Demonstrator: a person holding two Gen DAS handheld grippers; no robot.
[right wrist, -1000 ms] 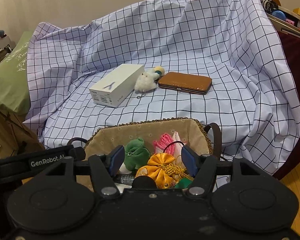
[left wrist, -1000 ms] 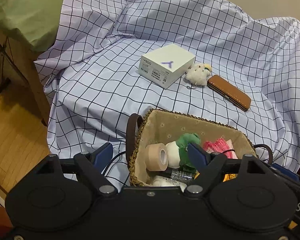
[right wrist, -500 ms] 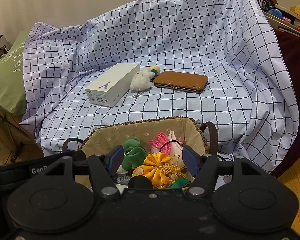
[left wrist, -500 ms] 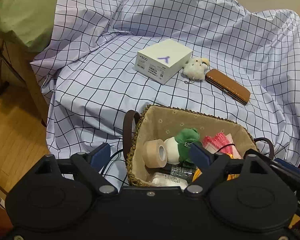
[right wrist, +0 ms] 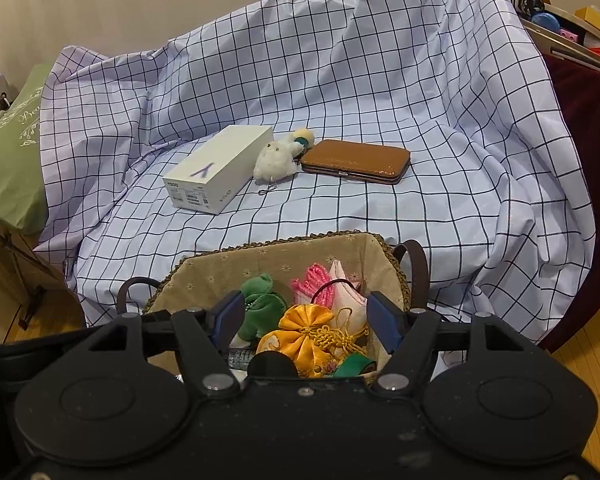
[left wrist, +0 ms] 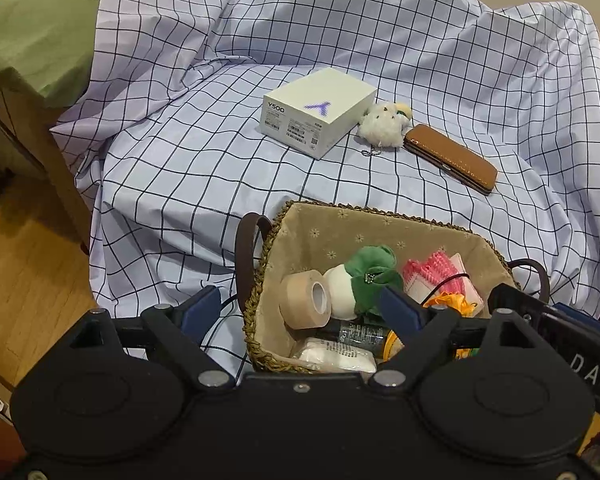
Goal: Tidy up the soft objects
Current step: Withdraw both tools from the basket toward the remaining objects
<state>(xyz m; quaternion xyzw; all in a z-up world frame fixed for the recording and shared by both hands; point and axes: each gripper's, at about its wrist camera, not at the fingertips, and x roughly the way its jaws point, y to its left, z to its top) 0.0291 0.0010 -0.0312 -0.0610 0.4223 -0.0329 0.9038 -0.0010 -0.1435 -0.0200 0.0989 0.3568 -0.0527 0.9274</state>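
Black hand-held gripper wide open, empty

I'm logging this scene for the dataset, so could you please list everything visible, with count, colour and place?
Checked sheet: one, pale lilac, draped over the furniture.
Box: one, white, on the sheet.
Plush keychain: one, cream, between box and case.
Case: one, brown, right of the plush.
Basket: one, woven, tan lining, near edge.
Tape roll: one, beige, in basket.
Green plush: one, in basket.
Pouch: one, orange, in basket.
Pink knit item: one, in basket.
Pillow: one, green, left.
Left claw: black, open.
Right claw: black, open.
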